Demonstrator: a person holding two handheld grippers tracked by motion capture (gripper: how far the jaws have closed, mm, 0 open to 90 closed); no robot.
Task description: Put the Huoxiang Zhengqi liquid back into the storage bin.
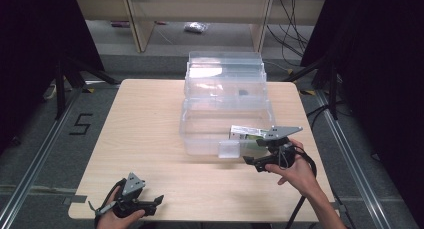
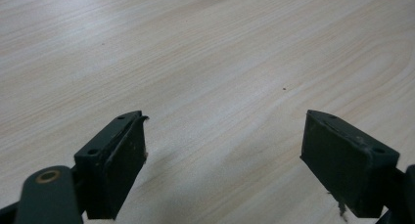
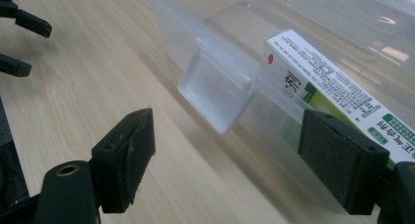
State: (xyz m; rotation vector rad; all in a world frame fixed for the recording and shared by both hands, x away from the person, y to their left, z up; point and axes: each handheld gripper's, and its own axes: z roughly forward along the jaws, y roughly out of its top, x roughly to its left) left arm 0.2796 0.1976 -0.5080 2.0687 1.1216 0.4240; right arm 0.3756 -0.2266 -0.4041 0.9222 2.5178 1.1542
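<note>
Bin (image 1: 200,134) of clear plastic sits mid-table (image 1: 140,139), lid open behind it. Inside, against its near wall, lies a white-and-green box (image 3: 337,94). Right gripper (image 1: 252,161) hovers just outside that wall beside the latch (image 3: 215,89), jaws wide, holding nothing. Left gripper (image 1: 159,201) rests well apart from the bin at the table's near edge, jaws open and empty.

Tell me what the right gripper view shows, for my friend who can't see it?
A white-and-green carton lies inside a clear plastic box, whose latch faces the open right gripper. The box sits on a pale wooden table.
</note>
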